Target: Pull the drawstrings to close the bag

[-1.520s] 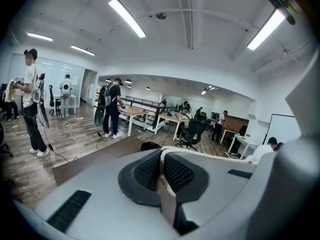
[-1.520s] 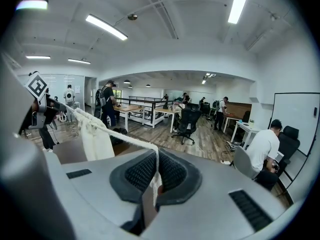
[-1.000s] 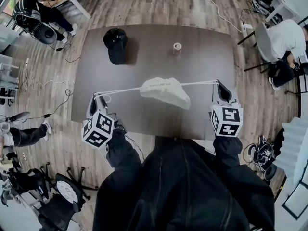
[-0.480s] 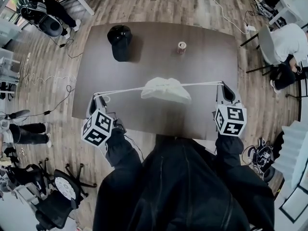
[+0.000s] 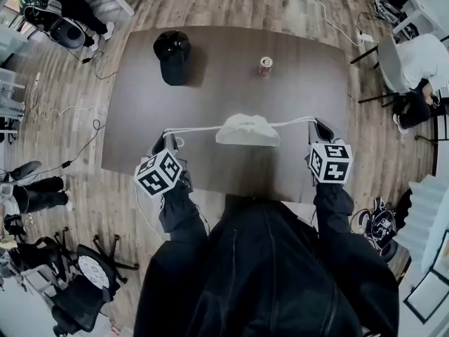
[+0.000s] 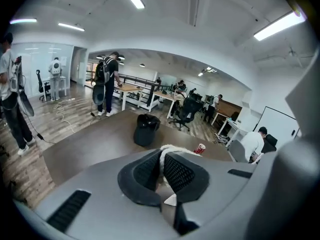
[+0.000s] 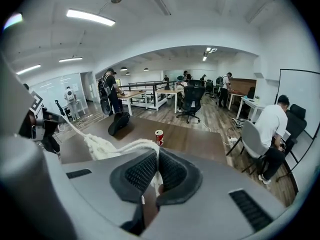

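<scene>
Where the person's black, softly creased sleeves [image 5: 181, 209] reach the near edge of the table [image 5: 309, 83], each hand carries a grey hard-plastic tool topped by a white cube [image 5: 159, 173] with black square markers. The left tool [image 5: 167, 140] is over the table's near-left part. Its ribbed black pads [image 6: 179, 173] are pressed together on a white twisted drawstring [image 5: 200, 128]. The right tool [image 5: 313, 123] is over the table's near-right part, its pads likewise clamped on the other drawstring [image 5: 295, 123]. Both cords run taut and nearly level toward the middle of the table's near half, where the bag [image 5: 247, 130] is. It is white soft cloth, a low rounded mound with its mouth gathered into tight ruffles along the top; whether it rests on the table I cannot tell. The table is a dark brown, matt, rounded rectangle. A black cap [image 5: 172, 56] lies toward its far-left corner. Toward its far edge, near the middle, stands a small red-and-white can [image 5: 265, 65].
</scene>
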The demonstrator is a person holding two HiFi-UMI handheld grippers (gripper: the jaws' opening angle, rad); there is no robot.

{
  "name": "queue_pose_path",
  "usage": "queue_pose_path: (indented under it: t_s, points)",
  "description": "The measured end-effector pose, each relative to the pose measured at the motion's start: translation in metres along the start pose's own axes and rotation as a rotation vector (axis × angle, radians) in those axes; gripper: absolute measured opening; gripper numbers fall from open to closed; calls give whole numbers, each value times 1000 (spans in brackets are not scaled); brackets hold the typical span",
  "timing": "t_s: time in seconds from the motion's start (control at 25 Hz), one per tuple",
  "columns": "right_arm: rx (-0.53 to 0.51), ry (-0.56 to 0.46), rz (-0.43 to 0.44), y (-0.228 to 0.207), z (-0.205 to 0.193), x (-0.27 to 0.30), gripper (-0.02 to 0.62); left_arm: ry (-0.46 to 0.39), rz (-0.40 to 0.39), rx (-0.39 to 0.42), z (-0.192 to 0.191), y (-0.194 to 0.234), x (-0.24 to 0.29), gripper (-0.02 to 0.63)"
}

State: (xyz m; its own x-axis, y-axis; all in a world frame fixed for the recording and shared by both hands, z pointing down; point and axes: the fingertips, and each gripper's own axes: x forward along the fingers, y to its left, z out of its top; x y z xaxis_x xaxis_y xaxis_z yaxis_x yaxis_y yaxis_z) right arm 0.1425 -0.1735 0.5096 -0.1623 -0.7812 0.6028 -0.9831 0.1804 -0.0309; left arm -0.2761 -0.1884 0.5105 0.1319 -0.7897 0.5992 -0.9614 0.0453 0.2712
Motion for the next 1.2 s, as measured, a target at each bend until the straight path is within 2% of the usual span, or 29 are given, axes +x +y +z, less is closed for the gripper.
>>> queue_pose_path:
  t_s: [0.28,0.44,0.56,0.72,1.0,1.04,1.08,1.12,1.16,1.2]
  points:
    - [-33,119,80,19,-23,55,26,152,-111,71,-37,-31,71,32]
    - [-51,212,159,49,-57,91,26,271,-178,107,-77,-49,107,32]
    - [-30,272,203,69,-89,112,26,366,-222,128,-115,-60,126,32]
    - [8,327,248,96,-123,132,26,449,-274,128,-151,-68,140,32]
    - [49,426,234,109,-173,132,28,520,-265,127,-184,-42,144,34]
    - [55,435,235,107,-179,130,52,523,-269,131,-185,-39,144,34]
    - [61,443,240,106,-184,127,104,527,-275,136,-187,-37,142,41]
    - [67,449,246,106,-188,124,143,530,-281,140,-188,-35,141,76]
    - [71,453,251,105,-191,121,168,534,-286,143,-189,-34,138,144]
    - [73,453,255,103,-193,117,189,535,-289,146,-190,-33,136,160]
